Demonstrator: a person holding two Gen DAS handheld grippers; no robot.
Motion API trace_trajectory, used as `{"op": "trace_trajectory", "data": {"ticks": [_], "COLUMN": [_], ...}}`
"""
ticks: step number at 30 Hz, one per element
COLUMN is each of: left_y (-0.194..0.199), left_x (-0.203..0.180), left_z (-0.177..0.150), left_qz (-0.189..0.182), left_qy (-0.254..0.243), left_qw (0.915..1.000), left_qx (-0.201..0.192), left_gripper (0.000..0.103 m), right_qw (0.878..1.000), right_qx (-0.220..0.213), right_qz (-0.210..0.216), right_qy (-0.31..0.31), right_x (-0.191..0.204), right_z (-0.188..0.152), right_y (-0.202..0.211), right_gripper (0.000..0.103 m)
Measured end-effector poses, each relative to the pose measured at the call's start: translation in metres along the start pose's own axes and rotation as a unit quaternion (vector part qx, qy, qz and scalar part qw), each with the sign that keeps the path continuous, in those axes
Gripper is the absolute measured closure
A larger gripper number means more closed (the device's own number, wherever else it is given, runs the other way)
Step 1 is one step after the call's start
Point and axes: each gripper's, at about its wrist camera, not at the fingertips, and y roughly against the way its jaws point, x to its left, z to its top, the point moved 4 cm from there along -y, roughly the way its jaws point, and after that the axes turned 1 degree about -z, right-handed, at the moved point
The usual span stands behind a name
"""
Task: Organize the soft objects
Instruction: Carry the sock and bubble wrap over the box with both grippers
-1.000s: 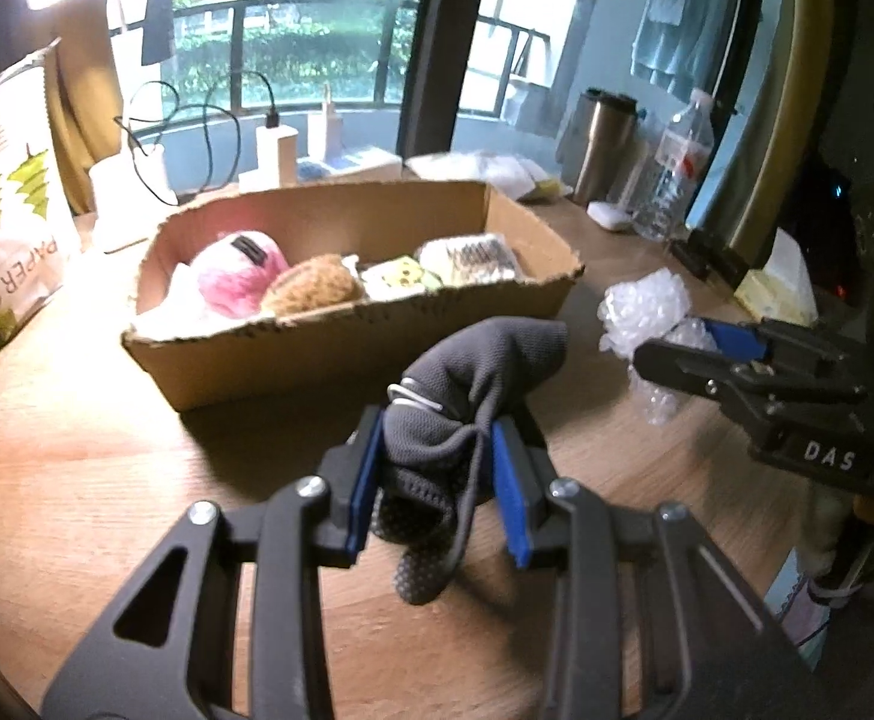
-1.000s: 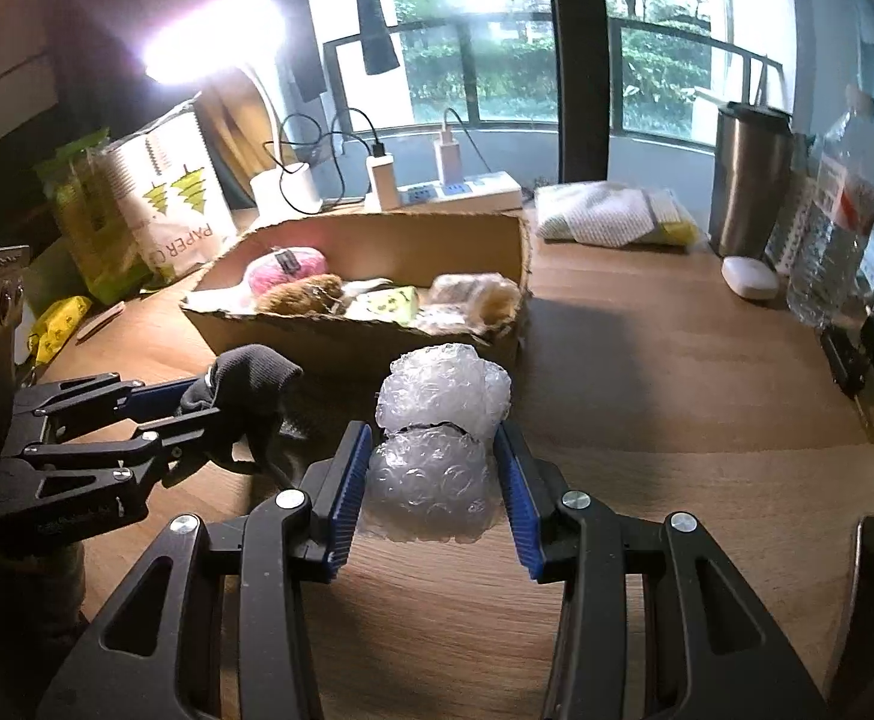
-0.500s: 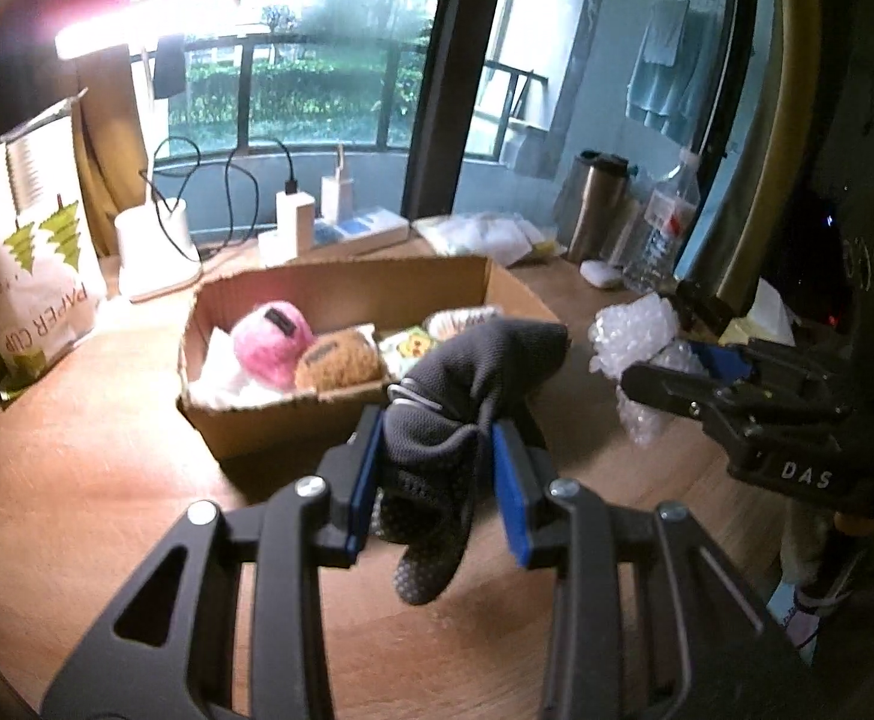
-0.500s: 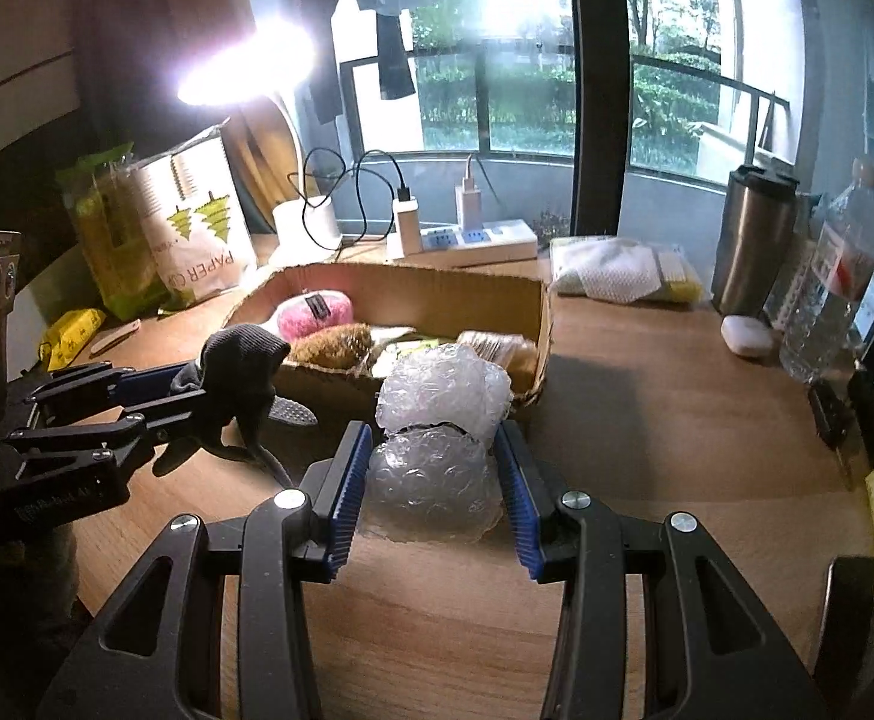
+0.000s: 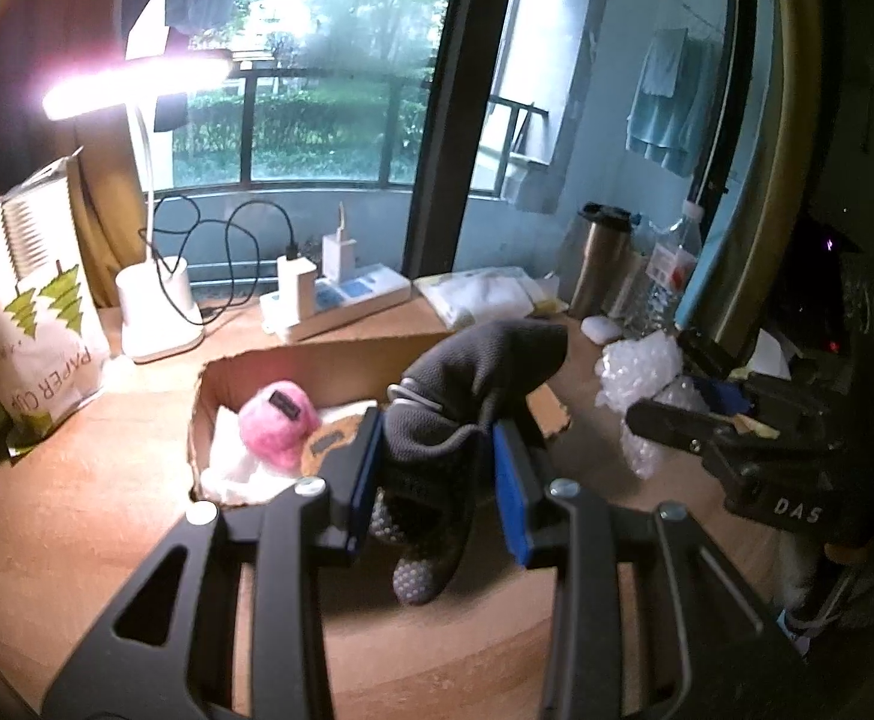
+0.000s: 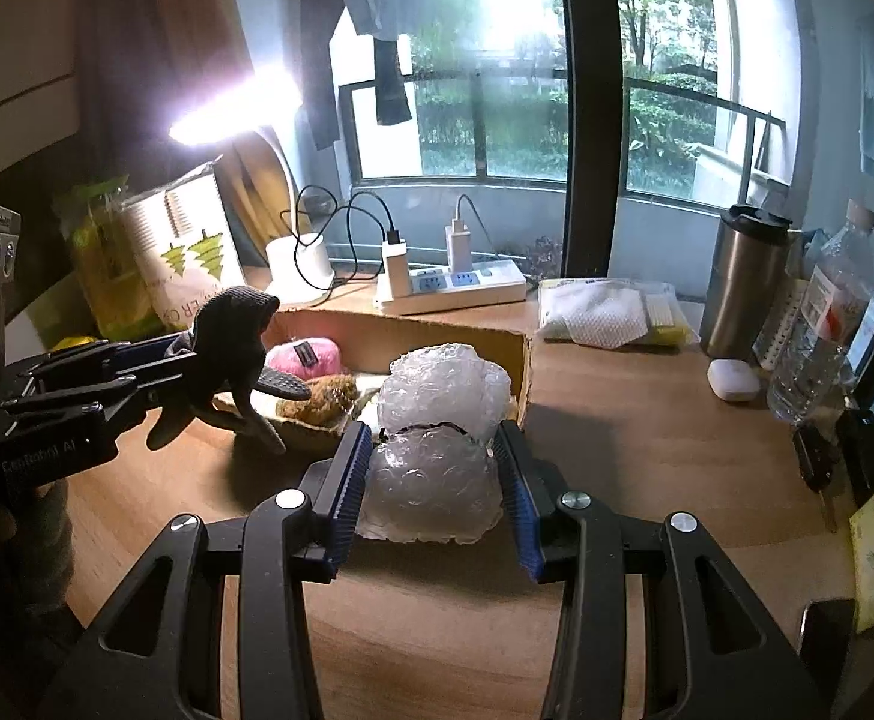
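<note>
My left gripper [image 5: 437, 474] is clamping the dark glove [image 5: 467, 396], cuff up, fingers dangling; my right gripper [image 6: 437, 480] is squeezing upright bubble wrap [image 6: 437, 438] before the cardboard box [image 6: 524, 360].

box [image 5: 293, 372] interior half hidden behind sock [image 5: 473, 384]
</note>
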Motion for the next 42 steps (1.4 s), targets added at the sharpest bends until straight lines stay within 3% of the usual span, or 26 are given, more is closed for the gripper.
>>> {"op": "trace_trajectory", "data": {"ticks": [16,36,40,42], "left_y": [-0.031,-0.093,-0.117,-0.129], "left_x": [0.001,0.012,0.014,0.015], "left_z": [0.022,0.041,0.036,0.032], "left_qz": [0.006,0.026,0.033,0.033], "left_qy": [0.001,-0.013,-0.022,-0.023], "left_qw": [1.0,0.9996,0.999,0.9985], "left_qx": [-0.001,0.004,0.021,0.037], "left_gripper": [0.067,0.067,0.065,0.056], "right_qw": [1.0,1.0,1.0,1.0], "right_qx": [-0.017,-0.014,-0.005,0.0], "right_qz": [0.011,0.019,0.02,0.02], "right_qy": [-0.007,-0.02,-0.022,-0.024], "right_x": [-0.014,-0.037,-0.04,-0.042], "right_z": [0.02,0.044,0.043,0.042], "right_y": [-0.017,-0.067,-0.079,-0.085], "right_gripper": [0.058,0.058,0.058,0.058]}}
